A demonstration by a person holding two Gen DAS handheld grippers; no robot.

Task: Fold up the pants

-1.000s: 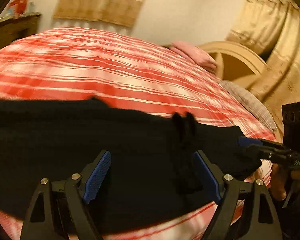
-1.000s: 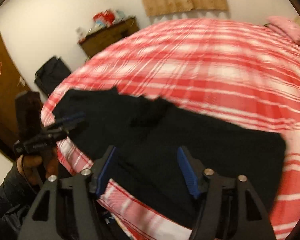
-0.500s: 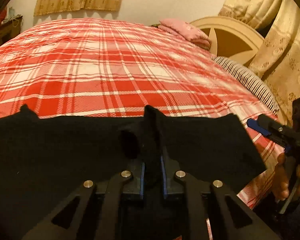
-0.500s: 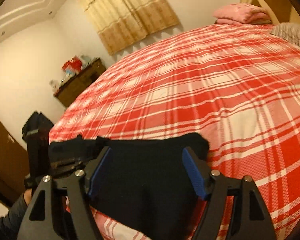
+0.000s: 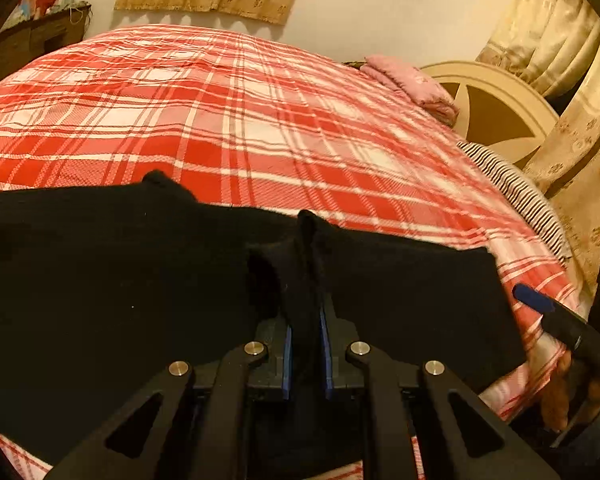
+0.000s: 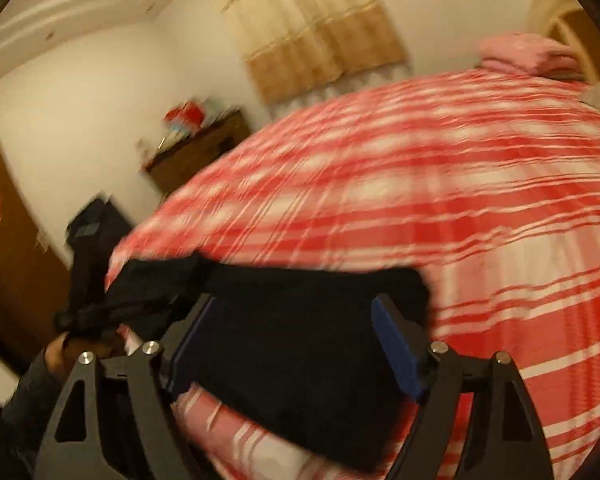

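Note:
Black pants [image 5: 100,280] lie across the near edge of a bed with a red plaid cover [image 5: 260,120]. My left gripper [image 5: 306,320] is shut on a raised ridge of the black fabric near the middle, which stands up between its blue pads. My right gripper [image 6: 294,308] hovers over the right end of the pants [image 6: 300,360]; its jaws are opening, the cloth lies under and between them, and the pads do not press on it. In the left wrist view, the right gripper's blue fingertip [image 5: 540,304] shows at the pants' right edge. The right wrist view is blurred.
A folded pink cloth [image 5: 412,84] and a striped pillow [image 5: 516,192] lie by the cream headboard [image 5: 496,108]. A wooden dresser [image 6: 196,152], a dark bag [image 6: 96,220] and a brown door [image 6: 4,240] stand beyond the bed's left side.
My left gripper went from wide open to shut on a pinched ridge of the pants. My right gripper slid to the pants' right end and its jaws spread wider.

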